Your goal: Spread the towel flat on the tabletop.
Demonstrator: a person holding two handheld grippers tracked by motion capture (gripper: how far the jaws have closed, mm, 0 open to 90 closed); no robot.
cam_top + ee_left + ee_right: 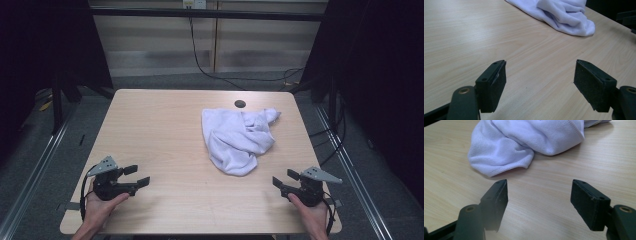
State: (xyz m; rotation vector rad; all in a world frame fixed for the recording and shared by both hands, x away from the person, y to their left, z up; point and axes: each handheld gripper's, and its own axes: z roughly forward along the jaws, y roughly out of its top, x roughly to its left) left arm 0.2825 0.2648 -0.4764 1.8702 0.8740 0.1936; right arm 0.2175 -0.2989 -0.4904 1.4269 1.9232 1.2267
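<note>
Left gripper [136,176]: jaws spread wide with nothing between them, bare wood showing in the gap in the left gripper view [540,83]. The black pads [499,85] face each other above the tabletop. Right gripper [285,179]: jaws likewise wide apart and empty, bare wood between them in the right gripper view [539,202].

Each gripper is held by a hand entering from the near edge of the table, the left hand [100,207] at the near left corner and the right hand [312,212] at the near right corner. Both grippers point inward toward the middle of the table, and each carries a grey three-cornered plate on top.

Cloth [239,139]: a white towel lying crumpled in loose folds on the right half of the table [165,130], beyond both grippers and touched by neither. It lies nearer the right gripper, whose view shows its hemmed, rounded near end [501,155] just ahead of the jaws; in the left gripper view it [564,15] lies well off, toward the upper right.

Table: pale wood grain, with a dark round hole [240,104] near its far edge, just beyond the cloth. Black cables [200,60] run over the grey floor behind the table.
</note>
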